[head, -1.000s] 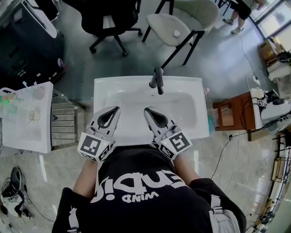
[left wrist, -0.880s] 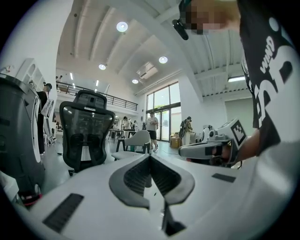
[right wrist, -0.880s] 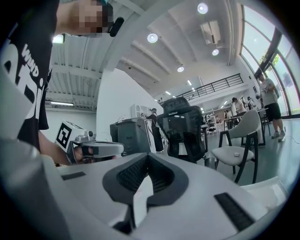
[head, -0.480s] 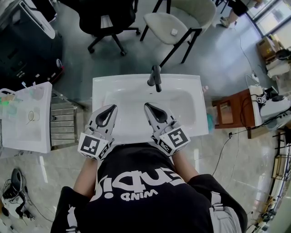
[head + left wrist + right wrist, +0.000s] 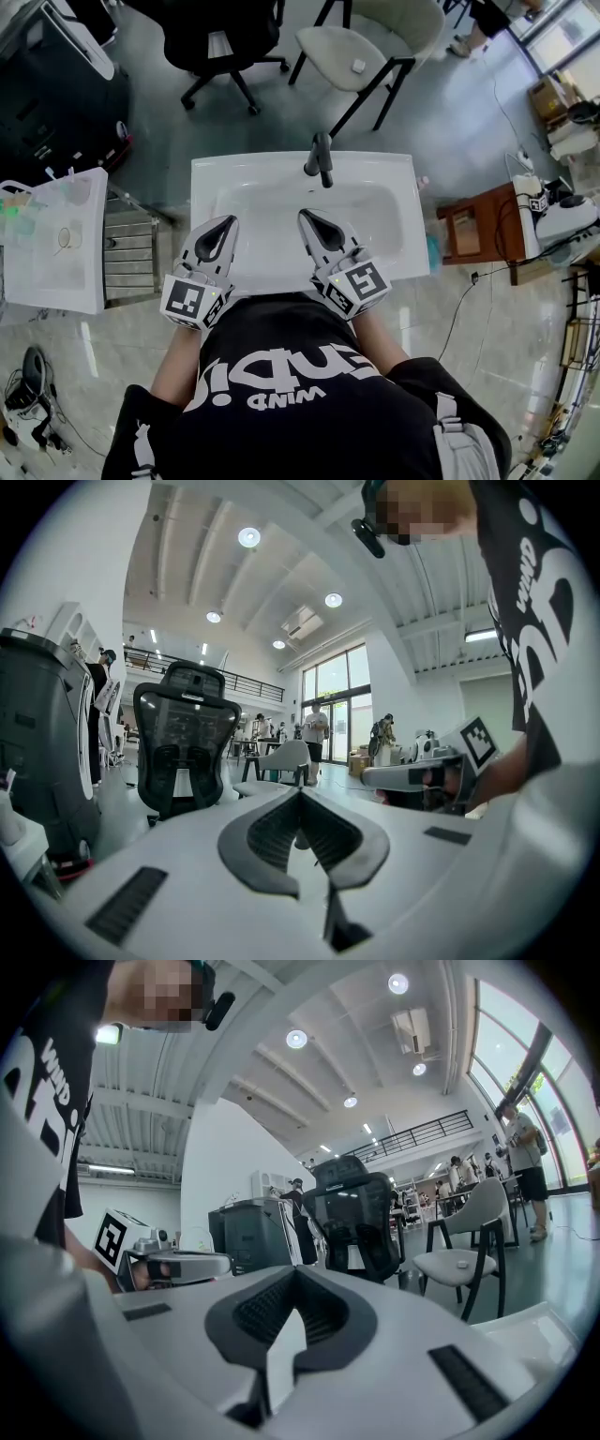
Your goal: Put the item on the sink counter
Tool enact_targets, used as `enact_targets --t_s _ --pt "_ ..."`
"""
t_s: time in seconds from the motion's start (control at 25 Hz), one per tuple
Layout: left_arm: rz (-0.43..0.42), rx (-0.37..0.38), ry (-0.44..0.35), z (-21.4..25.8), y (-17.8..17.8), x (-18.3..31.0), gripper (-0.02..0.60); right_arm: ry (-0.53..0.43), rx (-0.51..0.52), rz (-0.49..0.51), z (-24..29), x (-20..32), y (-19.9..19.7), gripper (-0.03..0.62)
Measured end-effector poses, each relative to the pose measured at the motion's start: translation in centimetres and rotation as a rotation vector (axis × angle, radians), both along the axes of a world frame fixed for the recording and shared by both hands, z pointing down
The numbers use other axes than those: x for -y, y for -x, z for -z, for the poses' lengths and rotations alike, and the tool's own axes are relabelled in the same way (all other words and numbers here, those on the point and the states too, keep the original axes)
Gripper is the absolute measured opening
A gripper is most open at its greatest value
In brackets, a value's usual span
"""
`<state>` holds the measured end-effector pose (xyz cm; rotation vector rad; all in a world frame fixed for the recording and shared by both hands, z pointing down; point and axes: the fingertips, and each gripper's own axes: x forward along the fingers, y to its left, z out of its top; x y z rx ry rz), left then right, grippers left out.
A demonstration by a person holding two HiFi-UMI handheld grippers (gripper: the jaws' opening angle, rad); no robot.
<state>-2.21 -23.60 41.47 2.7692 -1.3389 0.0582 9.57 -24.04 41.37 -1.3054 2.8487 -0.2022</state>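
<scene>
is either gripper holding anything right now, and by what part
Nothing is held. The left gripper and the right gripper are both shut and empty above the white ceramic sink.

In the head view the near rim of the sink [image 5: 394, 178] is covered by the left gripper [image 5: 231, 221], the right gripper [image 5: 304, 216] and a black shirt [image 5: 281, 375]. The small things on the left desk [image 5: 47, 281] cannot be identified. A far person [image 5: 489, 21] is cut off by the top edge.
</scene>
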Motion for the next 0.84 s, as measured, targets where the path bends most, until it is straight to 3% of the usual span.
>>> enact_targets --t_s 0.84 --pt "0.017 -0.011 0.019 -0.42 0.31 0.68 0.020 0.009 0.000 -0.004 -0.40 0.14 0.07 0.017"
